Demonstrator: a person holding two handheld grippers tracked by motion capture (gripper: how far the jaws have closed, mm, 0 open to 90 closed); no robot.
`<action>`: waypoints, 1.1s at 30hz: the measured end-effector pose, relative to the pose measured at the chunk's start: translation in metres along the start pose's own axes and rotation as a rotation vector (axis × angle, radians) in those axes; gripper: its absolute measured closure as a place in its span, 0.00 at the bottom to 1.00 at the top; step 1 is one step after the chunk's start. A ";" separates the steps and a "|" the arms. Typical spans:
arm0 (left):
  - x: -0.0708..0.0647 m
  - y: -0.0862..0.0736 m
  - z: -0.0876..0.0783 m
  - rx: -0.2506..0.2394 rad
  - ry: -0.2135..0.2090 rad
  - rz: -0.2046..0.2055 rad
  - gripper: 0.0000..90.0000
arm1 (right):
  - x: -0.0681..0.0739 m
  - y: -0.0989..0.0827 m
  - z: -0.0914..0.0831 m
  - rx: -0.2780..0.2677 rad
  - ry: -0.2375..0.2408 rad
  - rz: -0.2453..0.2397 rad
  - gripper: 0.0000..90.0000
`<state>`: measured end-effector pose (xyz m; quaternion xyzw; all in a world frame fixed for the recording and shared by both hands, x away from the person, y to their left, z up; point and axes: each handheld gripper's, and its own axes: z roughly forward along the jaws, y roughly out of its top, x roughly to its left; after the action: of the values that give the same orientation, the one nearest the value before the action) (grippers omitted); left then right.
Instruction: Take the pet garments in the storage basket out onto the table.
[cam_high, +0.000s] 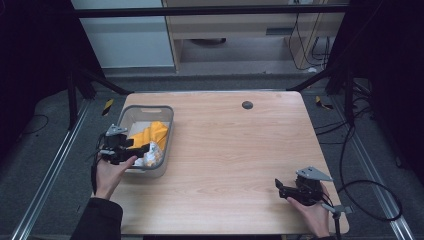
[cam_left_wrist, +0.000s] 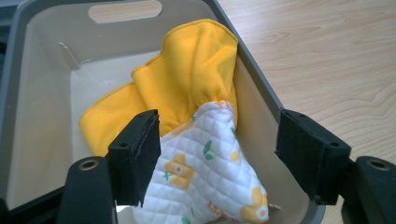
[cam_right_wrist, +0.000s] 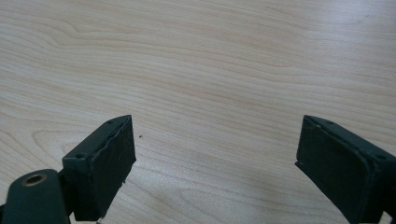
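A grey plastic bin (cam_high: 126, 114) (cam_left_wrist: 37, 93) stands at the table's left side. Inside it lie a yellow cloth (cam_high: 152, 133) (cam_left_wrist: 191, 79) and a white quilted cloth with orange and green prints (cam_high: 151, 155) (cam_left_wrist: 205, 172), the white one partly over the yellow one. My left gripper (cam_high: 142, 148) (cam_left_wrist: 217, 158) hangs open over the bin's near end, its jaws either side of the white cloth without closing on it. My right gripper (cam_high: 278, 186) (cam_right_wrist: 215, 168) is open above bare wood near the table's front right, nothing between its jaws.
A dark round grommet (cam_high: 247, 105) sits in the wooden table (cam_high: 235, 150) near its far edge. Cables (cam_high: 370, 190) trail on the floor to the right. Metal frame rails (cam_high: 45, 175) run along both sides.
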<state>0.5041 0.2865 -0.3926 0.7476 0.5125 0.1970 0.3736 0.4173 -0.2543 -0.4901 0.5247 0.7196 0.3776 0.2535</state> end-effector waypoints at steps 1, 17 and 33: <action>-0.001 0.001 0.002 0.007 0.002 0.001 0.35 | 0.000 0.000 0.000 0.000 -0.001 -0.001 0.13; -0.006 0.007 0.026 0.126 0.023 0.047 0.41 | 0.000 0.000 0.001 0.007 0.004 -0.005 0.13; -0.006 0.005 0.048 0.205 0.038 0.043 0.56 | 0.002 0.000 0.001 0.018 0.017 -0.002 0.13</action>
<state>0.5370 0.2628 -0.4191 0.7889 0.5208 0.1655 0.2809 0.4174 -0.2525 -0.4908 0.5229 0.7259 0.3752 0.2428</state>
